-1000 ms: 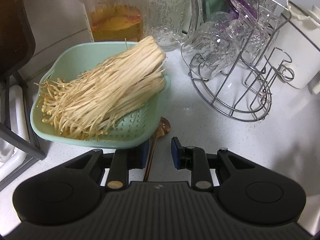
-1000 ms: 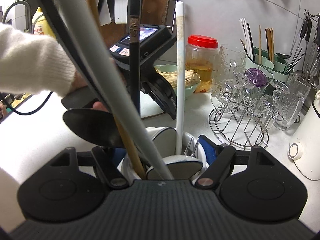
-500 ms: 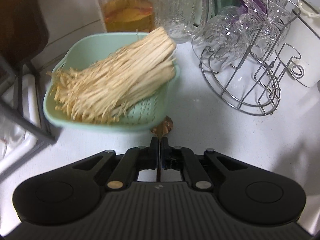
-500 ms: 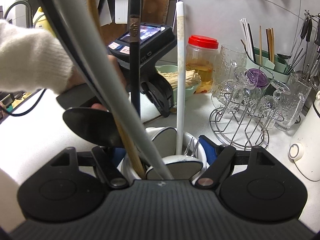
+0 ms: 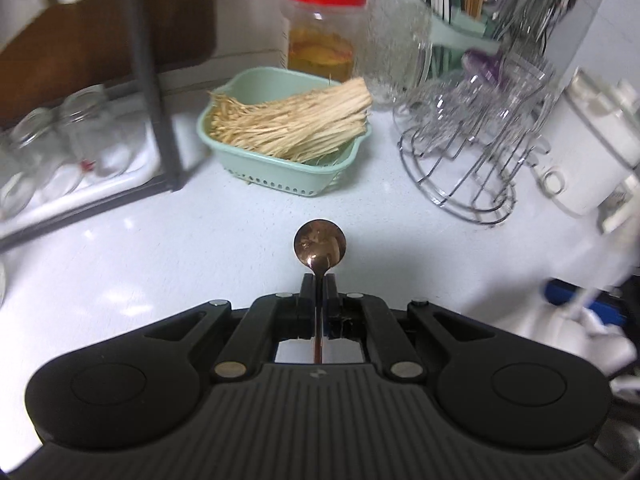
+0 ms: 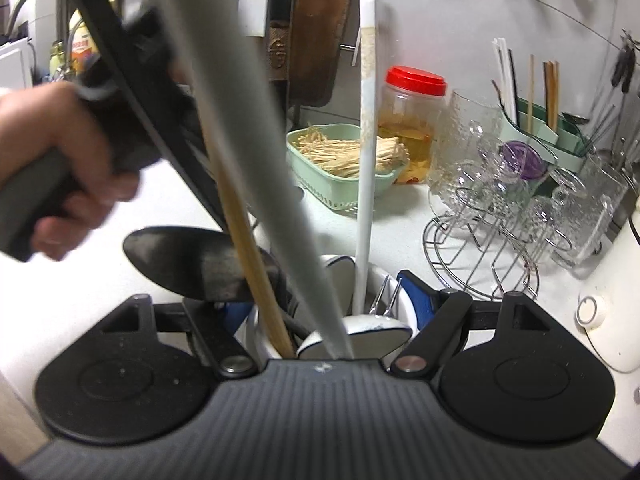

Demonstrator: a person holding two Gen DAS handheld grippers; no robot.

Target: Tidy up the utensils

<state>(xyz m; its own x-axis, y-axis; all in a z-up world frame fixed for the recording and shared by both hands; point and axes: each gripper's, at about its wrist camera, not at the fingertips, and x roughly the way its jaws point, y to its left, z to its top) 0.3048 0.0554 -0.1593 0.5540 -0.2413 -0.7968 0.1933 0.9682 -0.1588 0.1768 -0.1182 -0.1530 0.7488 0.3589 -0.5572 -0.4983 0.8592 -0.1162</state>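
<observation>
In the left wrist view, the spoon (image 5: 319,248) sits at frame centre, its handle between the left gripper (image 5: 319,286) jaws. Above it on the desk (image 5: 160,248), the basket (image 5: 280,168) holds mushrooms (image 5: 296,120); the jar (image 5: 322,28) stands behind it. The wire rack (image 5: 464,152) sits at right, the dish rack (image 5: 80,168) at left.

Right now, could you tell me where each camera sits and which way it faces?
Left wrist: on the left gripper, facing the green basket; its fingers pinch a copper spoon.
Right wrist: on the right gripper, around a white utensil holder; the left hand shows.
Shared: basket, red-lidded jar, wire glass rack.
</observation>
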